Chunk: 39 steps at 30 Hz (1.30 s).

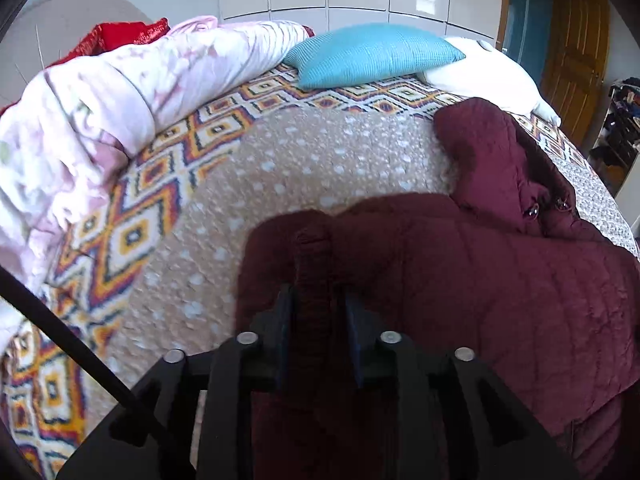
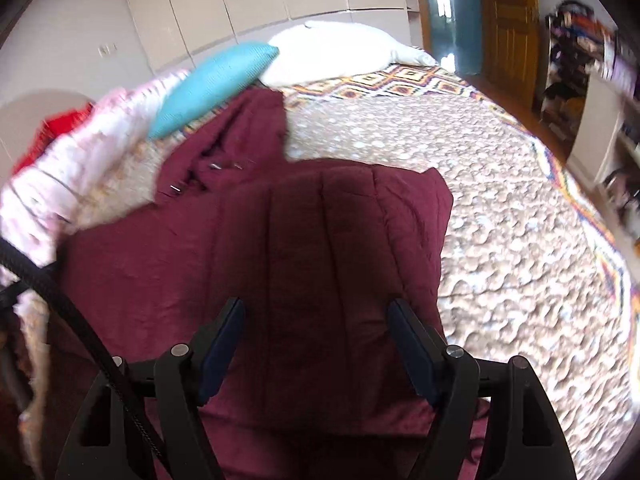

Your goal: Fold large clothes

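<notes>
Folding the big red coat [image 1: 500,280] on the bed [image 1: 320,160]
L gripper [image 1: 320,304] pinches the coat's cuff tight; R gripper [image 2: 316,320] is wide open over it, holding nothing. Next: prob lay the sleeve flat across.

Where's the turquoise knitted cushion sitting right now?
The turquoise knitted cushion lies at the head of the bed, between the rolled pink floral duvet and the white pillow, beyond the maroon quilted jacket.
</notes>
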### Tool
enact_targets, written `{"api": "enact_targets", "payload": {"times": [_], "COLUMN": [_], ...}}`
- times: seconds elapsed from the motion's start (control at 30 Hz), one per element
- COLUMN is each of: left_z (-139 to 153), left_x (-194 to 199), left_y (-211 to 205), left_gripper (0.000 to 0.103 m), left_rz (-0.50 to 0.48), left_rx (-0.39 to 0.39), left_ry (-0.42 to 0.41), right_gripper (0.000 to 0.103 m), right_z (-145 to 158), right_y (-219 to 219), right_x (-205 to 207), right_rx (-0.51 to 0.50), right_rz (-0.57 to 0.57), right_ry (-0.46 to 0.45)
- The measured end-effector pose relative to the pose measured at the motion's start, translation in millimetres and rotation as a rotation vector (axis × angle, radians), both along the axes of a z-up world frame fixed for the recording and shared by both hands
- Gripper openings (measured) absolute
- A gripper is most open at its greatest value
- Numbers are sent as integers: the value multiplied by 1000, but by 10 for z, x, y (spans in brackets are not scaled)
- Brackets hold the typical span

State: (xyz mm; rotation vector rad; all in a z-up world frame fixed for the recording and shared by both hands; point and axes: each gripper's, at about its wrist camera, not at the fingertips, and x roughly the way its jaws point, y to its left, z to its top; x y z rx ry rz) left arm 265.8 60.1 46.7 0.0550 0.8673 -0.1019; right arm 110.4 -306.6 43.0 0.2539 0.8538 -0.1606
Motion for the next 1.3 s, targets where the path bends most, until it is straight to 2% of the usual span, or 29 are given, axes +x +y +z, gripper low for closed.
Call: {"api": "enact_targets", "payload": {"times": [0.07,0.27,0.47,0.5,0.53,0.57,0.6,0.67,0.77,0.83,0.87,0.93,0.97,1.03,1.1,1.2,1.3], "left_z": [-65,-222,-247,-243,-234,-220,-182,-79,39,12,-28,-119,-162,-199,-202,-208,-211], "left_x": [-20,-26,-54,-62,-72,-88,-127,-264,-590,-792,-878,-992,-1036,-1085,-1129,-1140,-1128], "left_y": [-41,-103,-158,-160,-158,-147,-128,-79,-13,4,-1,-59,-102,-131,-111,-70,-62], "left_gripper": [31,39,45,48,58,64,66,66,66,66,67,68,68,68,69,70,72], "left_rz": [-6,-15,1,9,27,53,83,103,126,153,156,142,122,103,96,93,88], "left_rx": [13,46,90,97,113,132,141,93,-50,-119,-141,-114,-69,-40,-56,-89,-103], "left_ry": [-19,-61,-94,-99,-104,-106,-105,-106,-89,-60,-53,-63,-81,-103,-121,-124,-117], "right_gripper": [79,87,91,91,91,92,92,92,92,92,92,92,92,91,87,87,87], "right_z": [-78,-194,-260,-262,-263,-261,-260,-257,-252,-247,-245,-232,-204,-59,135,600,1014], "right_y": [-1,-107,-65,-68,-76,-81,-83,-69,-67,-61,-53,-40,-22,48,102,231,360], "right_x": [73,214,225,219,213,206,199,198,195,196,208,213,213,204,161,148,362], "right_rx": [-35,-20,-59,-58,-55,-52,-52,-60,-60,-61,-65,-74,-89,-112,-95,-69,-23], "right_rz": [-2,-21,-48,-49,-50,-51,-52,-53,-54,-55,-56,-61,-72,-71,-36,7,49], "right_ry": [16,9,-26,-32,-38,-42,-45,-49,-52,-51,-48,-39,-23,24,10,-51,-93]}}
